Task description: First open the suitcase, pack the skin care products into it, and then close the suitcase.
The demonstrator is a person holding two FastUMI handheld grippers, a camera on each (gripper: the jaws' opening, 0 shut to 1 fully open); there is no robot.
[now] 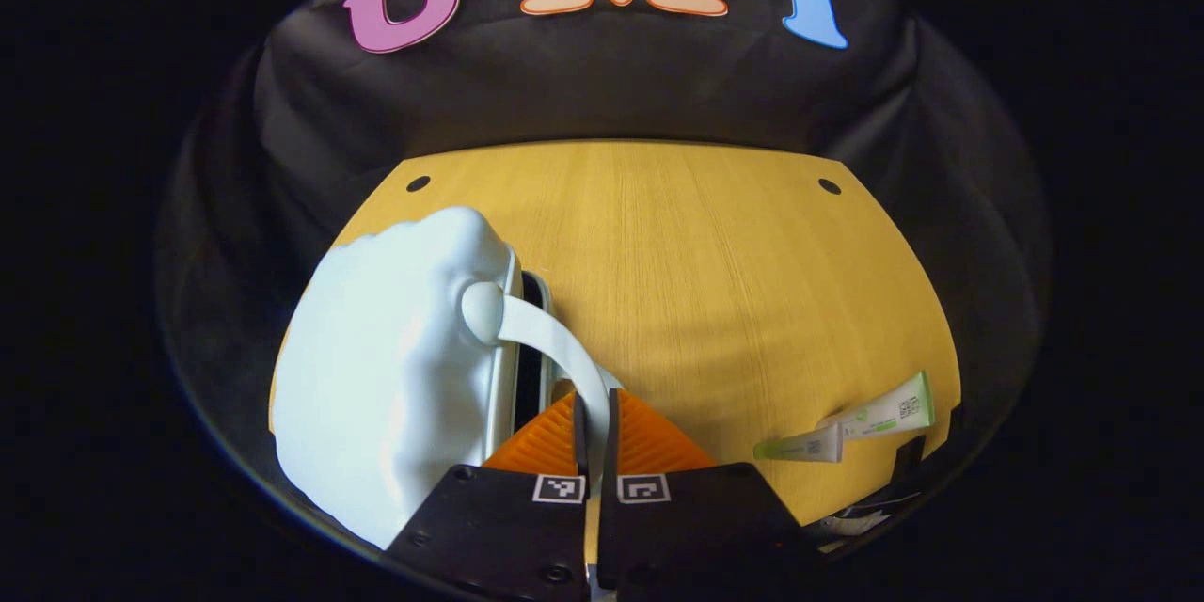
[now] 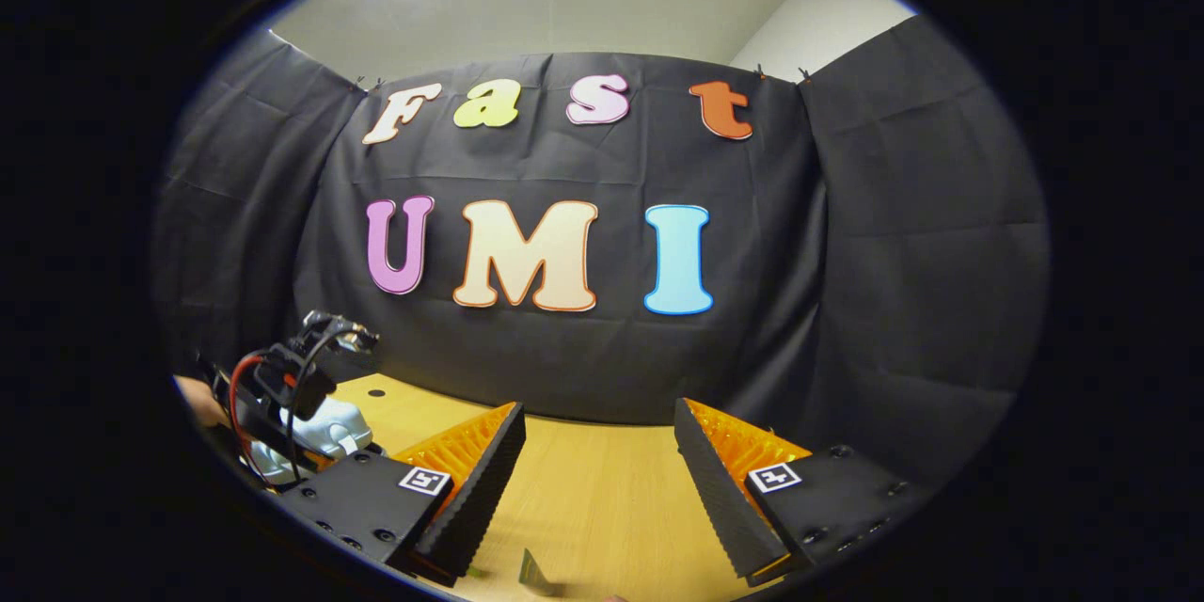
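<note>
The left gripper (image 1: 594,414) clenches the handle (image 1: 564,348) of one pale suitcase (image 1: 395,367), whose near end is cut off; two tubes (image 1: 851,428) lie on the table (image 1: 705,254) at near right; the right gripper (image 2: 597,480) hangs released; a tube tip (image 2: 536,574) barely shows.

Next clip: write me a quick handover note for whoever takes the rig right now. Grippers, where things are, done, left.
Left gripper: fingers shut on the white handle of the pale blue suitcase, which stands at the table's left side, open only a crack.
Right gripper: open, holding nothing, hovering above the table.
Two skin care tubes lie on the table near its right front edge.
Done: handle gripped.
Left: open the suitcase fully, pack the tubes, close it.
</note>
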